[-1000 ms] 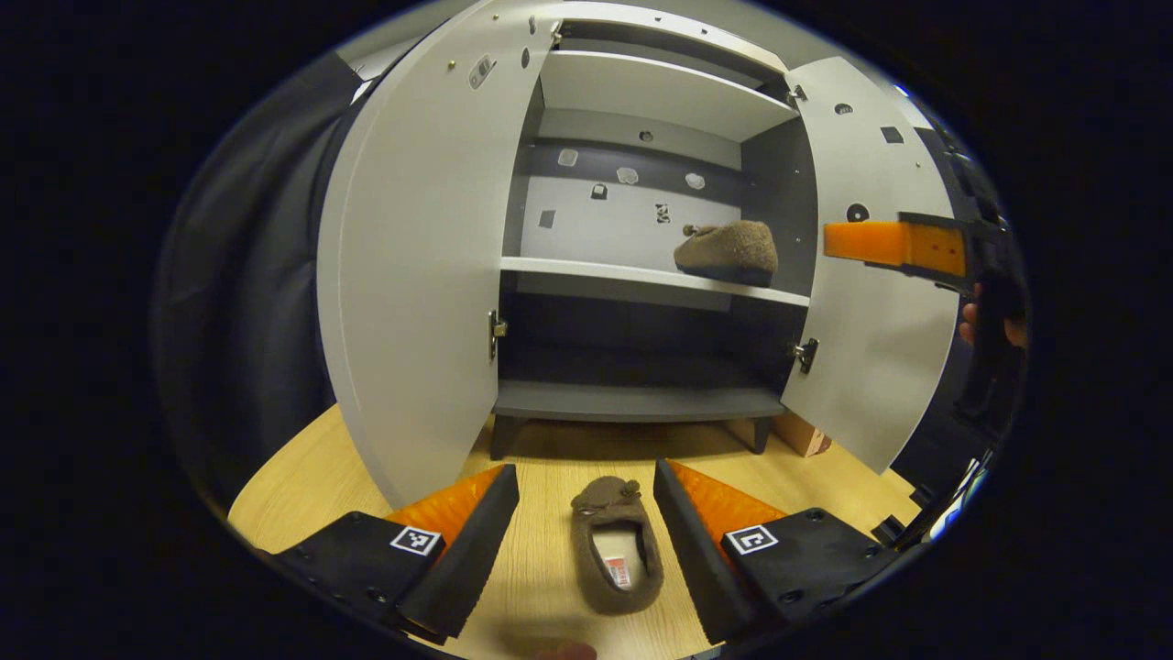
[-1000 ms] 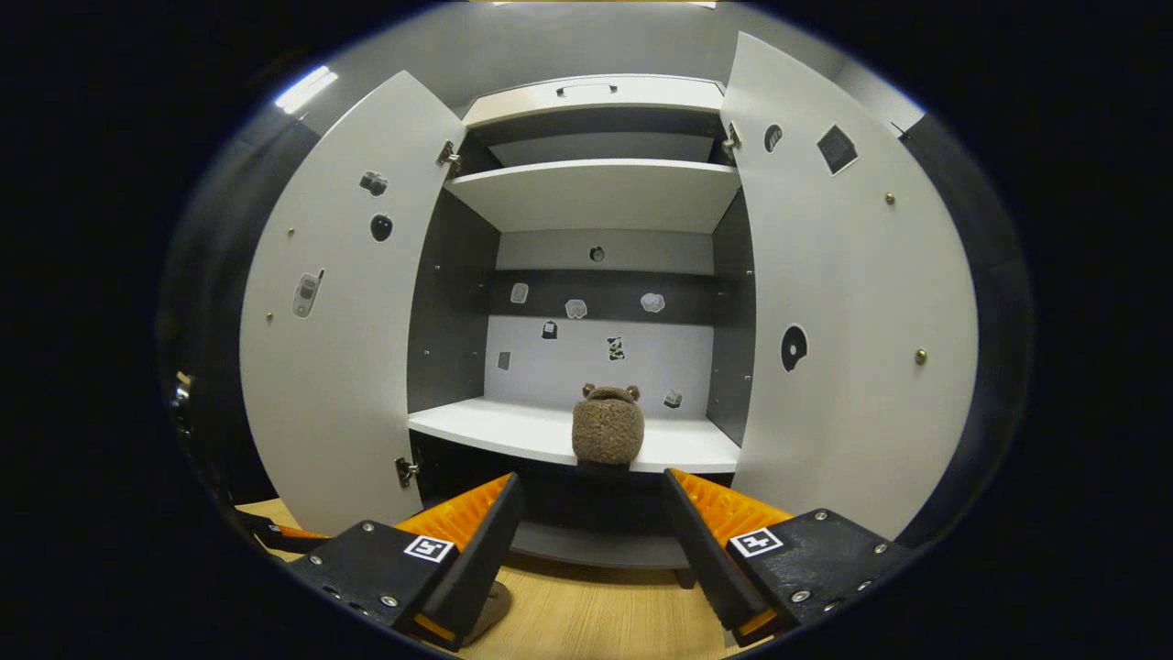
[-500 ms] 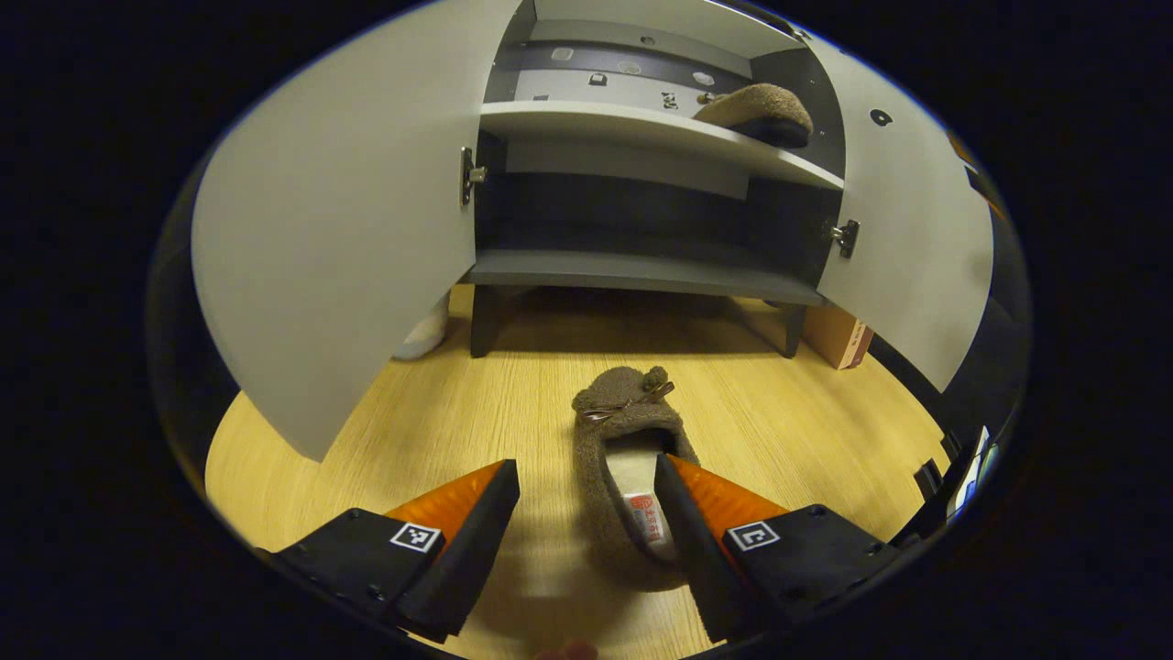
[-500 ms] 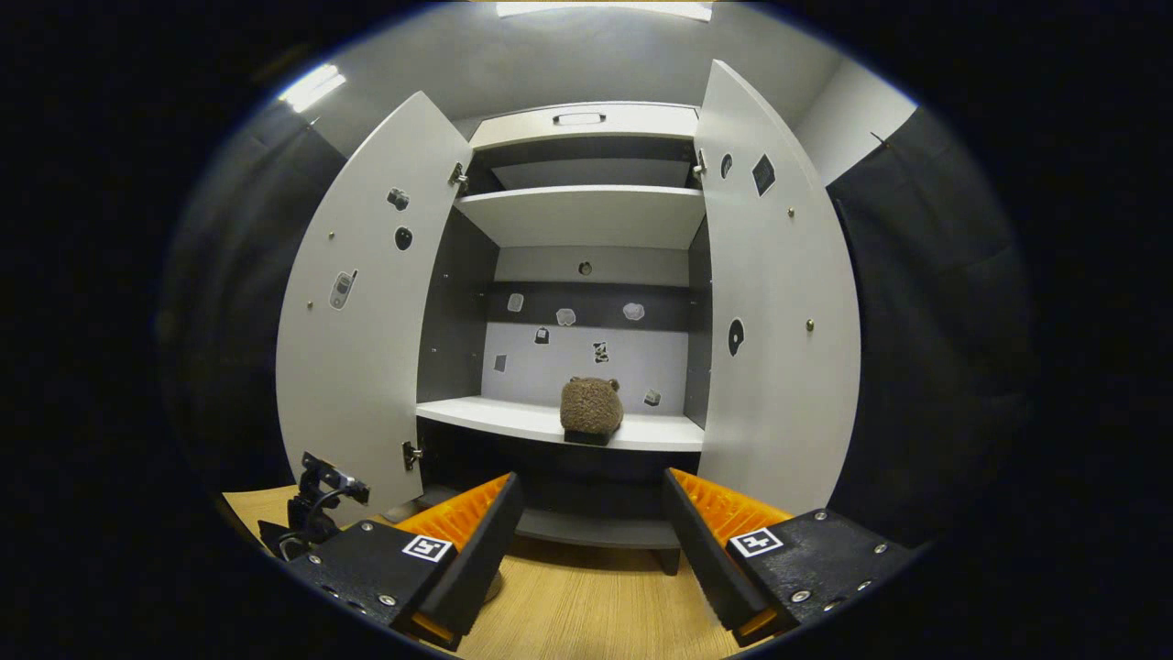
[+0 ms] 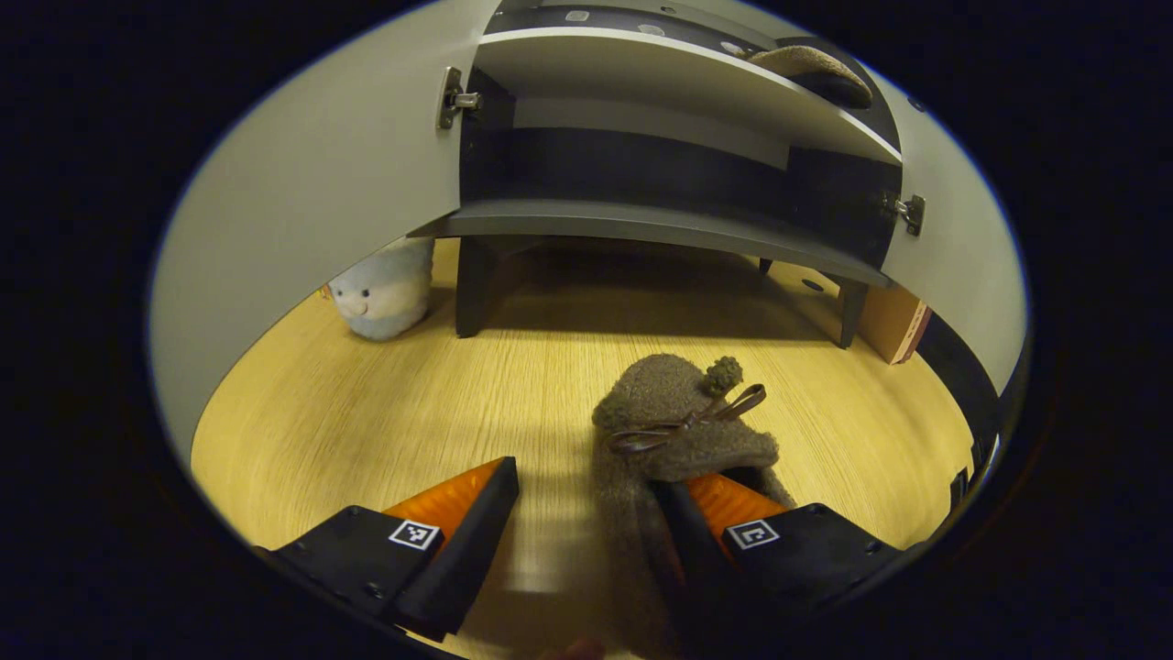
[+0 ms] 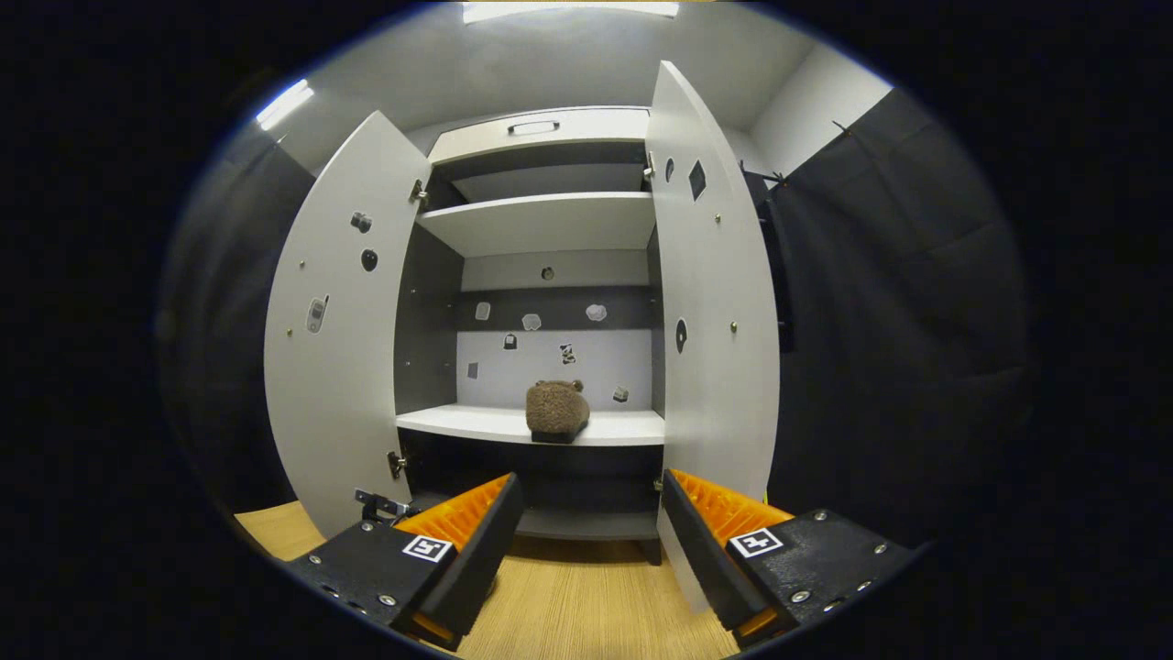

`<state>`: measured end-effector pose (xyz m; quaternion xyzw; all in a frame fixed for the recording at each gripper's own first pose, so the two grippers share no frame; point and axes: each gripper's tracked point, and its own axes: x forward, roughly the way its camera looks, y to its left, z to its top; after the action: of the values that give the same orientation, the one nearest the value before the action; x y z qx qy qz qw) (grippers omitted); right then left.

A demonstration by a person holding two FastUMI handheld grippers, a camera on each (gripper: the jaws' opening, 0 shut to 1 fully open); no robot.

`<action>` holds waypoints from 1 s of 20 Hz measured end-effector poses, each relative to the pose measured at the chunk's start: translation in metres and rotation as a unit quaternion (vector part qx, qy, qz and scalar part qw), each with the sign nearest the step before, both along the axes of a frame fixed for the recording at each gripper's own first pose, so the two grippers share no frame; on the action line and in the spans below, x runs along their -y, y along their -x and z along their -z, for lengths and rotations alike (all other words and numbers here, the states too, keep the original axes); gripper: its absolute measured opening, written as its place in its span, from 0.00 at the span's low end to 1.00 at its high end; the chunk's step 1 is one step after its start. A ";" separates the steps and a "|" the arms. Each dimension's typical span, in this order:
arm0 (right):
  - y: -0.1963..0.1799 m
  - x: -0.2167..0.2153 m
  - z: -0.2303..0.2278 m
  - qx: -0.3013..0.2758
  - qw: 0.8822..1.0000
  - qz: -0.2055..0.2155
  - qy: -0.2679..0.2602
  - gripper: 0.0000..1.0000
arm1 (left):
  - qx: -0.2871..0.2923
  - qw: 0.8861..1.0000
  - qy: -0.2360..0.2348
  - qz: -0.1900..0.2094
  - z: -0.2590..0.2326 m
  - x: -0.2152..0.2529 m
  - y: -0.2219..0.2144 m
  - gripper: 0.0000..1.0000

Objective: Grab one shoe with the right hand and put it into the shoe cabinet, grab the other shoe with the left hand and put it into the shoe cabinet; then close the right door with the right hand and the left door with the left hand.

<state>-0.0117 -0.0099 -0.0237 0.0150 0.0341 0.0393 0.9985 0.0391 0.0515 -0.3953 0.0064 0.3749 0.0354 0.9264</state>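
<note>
A: Pale wood floor (image 5: pixel 385 412), the shoe cabinet (image 6: pixel 541 225) standing on it with both doors swung wide, dark cloth to either side. Where are the shoes?

B: One brown slipper (image 6: pixel 556 410) sits on the white middle shelf (image 6: pixel 476 423), toward its right end. The other slipper (image 5: pixel 674 422) lies on the floor in front of the cabinet, toe and bow pointing at it.

A: And the left gripper (image 5: pixel 586 522)?

B: Fingers spread wide. One finger appears to be inside the slipper's opening, the other out on bare floor, so the slipper's side wall lies between them. Nothing is pinched yet.

A: Risk?

B: The wall is soft and fuzzy; I'd guess a shallow close could catch only the rim, and the shoe would droop or slip out on the lift. It could also skid on the smooth floor.

A: The right gripper (image 6: pixel 586 522)?

B: Spread too, empty, held back facing the cabinet. The right door (image 6: pixel 710 312) stands near its line, so an early swing could clip the incoming shoe
</note>
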 end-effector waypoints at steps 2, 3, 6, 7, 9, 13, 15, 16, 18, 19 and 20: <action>-0.004 0.007 -0.003 0.003 1.000 0.007 0.000 0.94 | -0.002 1.000 -0.001 0.011 0.003 0.004 -0.008 0.94; -0.005 0.011 -0.004 0.004 1.000 0.010 0.001 0.94 | 0.003 1.000 0.005 0.015 0.000 0.010 -0.011 0.78; -0.005 0.014 -0.005 0.006 1.000 0.012 0.005 0.94 | 0.026 1.000 -0.008 0.007 -0.020 0.004 -0.013 0.28; -0.005 0.015 -0.003 0.002 1.000 0.013 0.007 0.94 | 0.040 0.999 0.002 -0.002 -0.035 0.004 -0.013 0.17; -0.003 0.013 0.001 -0.004 1.000 0.009 0.007 0.94 | 0.076 0.997 0.019 -0.014 -0.079 0.007 -0.014 0.15; 0.000 0.010 0.003 -0.007 1.000 0.003 0.012 0.94 | 0.169 0.985 0.022 -0.017 -0.203 0.018 -0.026 0.15; 0.003 0.006 0.002 -0.009 1.000 -0.002 0.010 0.94 | 0.209 0.978 0.027 -0.014 -0.267 0.026 -0.042 0.15; 0.005 0.004 0.001 -0.009 1.000 -0.004 0.009 0.94 | 0.225 0.974 0.029 -0.011 -0.297 0.030 -0.054 0.15; 0.011 0.000 0.000 -0.011 1.000 -0.008 0.008 0.94 | 0.252 0.968 0.022 -0.004 -0.356 0.034 -0.084 0.15; 0.013 -0.001 -0.001 -0.011 1.000 -0.008 0.008 0.94 | 0.257 0.966 0.013 -0.008 -0.381 0.033 -0.102 0.15; 0.018 -0.002 -0.003 -0.010 1.000 -0.009 0.009 0.94 | 0.266 0.964 0.007 -0.015 -0.427 0.050 -0.079 0.15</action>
<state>-0.0295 -0.0081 -0.0208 0.0064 0.0450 0.0478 0.9978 0.1184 0.0020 0.0315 -0.0154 0.1152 0.0466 0.9921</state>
